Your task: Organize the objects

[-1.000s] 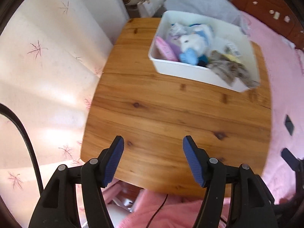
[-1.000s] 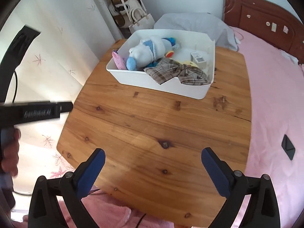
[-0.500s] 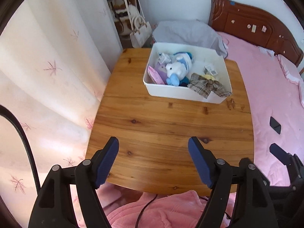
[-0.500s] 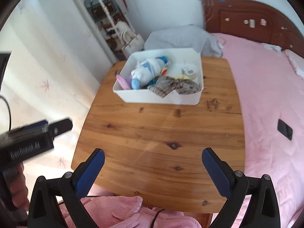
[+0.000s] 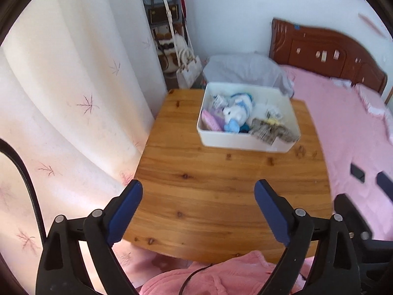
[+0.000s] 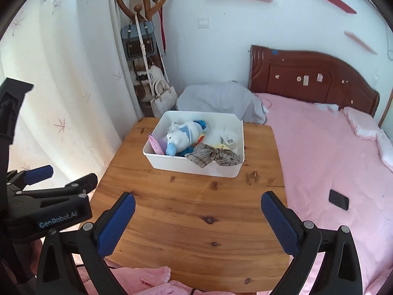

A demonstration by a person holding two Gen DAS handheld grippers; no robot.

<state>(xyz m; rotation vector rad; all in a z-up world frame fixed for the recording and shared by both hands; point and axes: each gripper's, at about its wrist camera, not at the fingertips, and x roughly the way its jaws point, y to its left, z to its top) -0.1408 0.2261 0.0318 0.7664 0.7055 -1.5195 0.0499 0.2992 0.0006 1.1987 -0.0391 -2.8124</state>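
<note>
White bin [image 6: 196,169]: rectangular, on the far half of the wooden table [image 6: 191,218], near the bed-side edge; long axis runs across the table, one long wall facing the grippers.

Contents: plush toy [image 6: 183,136], white and blue, lying at a slant with its head towards the near-left corner; pink flat item [image 6: 156,145] standing on edge against the left wall; plaid cloth [image 6: 213,157] draped over the near-right rim; small box [image 6: 227,141] to the right. All are inside the bin except the cloth's overhang.

Left gripper [image 5: 197,209]: jaws opening, already wide, nothing between them, above the near table edge. A second ago they stood much closer together.

Right gripper [image 6: 197,220]: jaws wide apart, empty, as before.

Change: both views now take in more of the room than a second ago, with the bin smaller and farther off. The headboard [image 6: 312,78] and coat stand [image 6: 145,5] are now in full view. The bin's contents lie as they did.

Surroundings: pink bed [image 6: 331,152], curtain [image 6: 61,78].
</note>
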